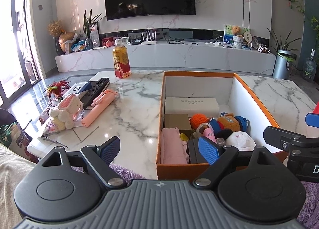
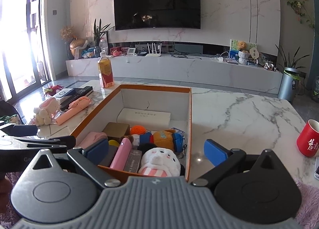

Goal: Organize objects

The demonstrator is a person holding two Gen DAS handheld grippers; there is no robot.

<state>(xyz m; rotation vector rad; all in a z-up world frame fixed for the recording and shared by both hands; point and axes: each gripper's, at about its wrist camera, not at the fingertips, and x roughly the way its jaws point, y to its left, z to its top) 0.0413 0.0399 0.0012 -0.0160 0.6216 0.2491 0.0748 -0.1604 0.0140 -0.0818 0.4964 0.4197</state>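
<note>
Box (image 1: 257, 97): already holds toys, cloth, small cartons. Left on table (image 1: 131, 109): knitted toy (image 1: 64, 112), pink stick (image 1: 99, 107), remote (image 1: 95, 89), bottle (image 1: 121, 59). My left gripper (image 1: 159, 149) and right gripper (image 2: 157, 152): fingers wide, holding nothing. I judge the task roughly half done.

On the tabletop (image 1: 135, 97) stands an open box (image 1: 257, 101), holding a flat case (image 1: 191, 105) at the back and plush toys (image 1: 229, 123) nearer the front. Left of the box lie a selfie stick (image 1: 99, 109), a remote (image 1: 95, 89) and a knitted toy (image 1: 65, 111); a bottle (image 1: 121, 59) stands behind them. A cup (image 2: 308, 138) sits well right of the box
</note>
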